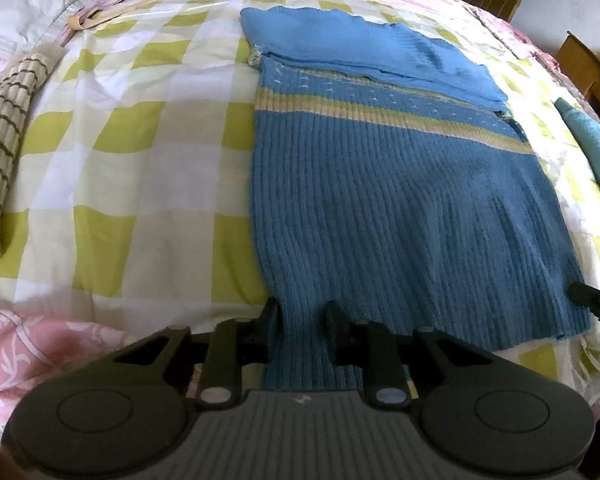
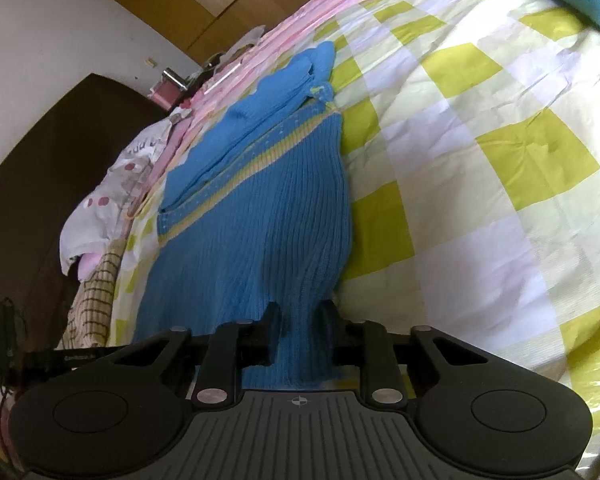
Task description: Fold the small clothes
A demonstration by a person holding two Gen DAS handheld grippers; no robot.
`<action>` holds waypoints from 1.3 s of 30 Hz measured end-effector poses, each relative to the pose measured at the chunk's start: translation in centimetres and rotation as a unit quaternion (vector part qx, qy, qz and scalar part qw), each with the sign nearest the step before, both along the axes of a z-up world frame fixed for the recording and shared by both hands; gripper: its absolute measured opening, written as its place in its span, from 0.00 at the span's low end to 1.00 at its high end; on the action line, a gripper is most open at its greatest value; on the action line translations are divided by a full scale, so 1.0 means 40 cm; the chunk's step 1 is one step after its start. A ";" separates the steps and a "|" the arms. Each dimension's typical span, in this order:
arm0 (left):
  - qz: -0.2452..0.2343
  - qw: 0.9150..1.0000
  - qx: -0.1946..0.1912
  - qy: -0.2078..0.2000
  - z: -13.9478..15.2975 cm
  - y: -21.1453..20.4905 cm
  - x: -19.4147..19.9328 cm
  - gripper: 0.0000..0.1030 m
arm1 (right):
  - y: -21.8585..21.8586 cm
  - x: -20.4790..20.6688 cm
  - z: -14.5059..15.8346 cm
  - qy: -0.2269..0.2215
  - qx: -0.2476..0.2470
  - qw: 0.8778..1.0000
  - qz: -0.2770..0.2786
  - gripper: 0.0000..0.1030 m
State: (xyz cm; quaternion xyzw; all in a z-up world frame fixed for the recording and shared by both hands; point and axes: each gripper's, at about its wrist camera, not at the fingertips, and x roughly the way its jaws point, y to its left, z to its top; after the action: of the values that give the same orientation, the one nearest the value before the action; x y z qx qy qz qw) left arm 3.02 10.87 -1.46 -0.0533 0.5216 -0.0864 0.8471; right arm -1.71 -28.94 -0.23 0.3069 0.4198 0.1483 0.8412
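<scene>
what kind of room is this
Most likely a bedroom in a home. The blue knitted sweater lies on a bed covered by a green and white checked quilt, with a spotted pillow at the far end and wooden furniture beside the bed.

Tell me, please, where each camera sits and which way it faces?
Left wrist: on the left gripper, looking down along the blue sweater on the checked quilt; its fingers pinch the hem.
Right wrist: on the right gripper, looking along the same sweater; its fingers pinch the hem.
Shared: sweater, quilt, striped garment.
</scene>
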 end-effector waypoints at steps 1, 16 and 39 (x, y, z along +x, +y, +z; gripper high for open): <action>0.000 1.000 -0.006 0.000 0.001 0.002 0.000 0.17 | 0.000 0.001 -0.003 0.003 0.009 1.000 0.000 0.13; 0.027 0.980 -0.190 -0.056 0.034 0.032 0.027 0.15 | -0.030 0.031 0.052 -0.045 0.166 0.984 -0.041 0.10; 0.119 0.921 -0.328 -0.171 0.067 0.117 0.410 0.14 | -0.018 0.472 0.135 -0.107 0.224 0.964 -0.094 0.10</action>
State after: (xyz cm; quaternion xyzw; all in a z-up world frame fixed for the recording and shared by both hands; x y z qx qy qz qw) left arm 19.40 15.54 1.20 -0.3744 0.3010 -0.1590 0.8625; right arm 17.18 -29.65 5.15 0.5080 0.2522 0.1906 0.8013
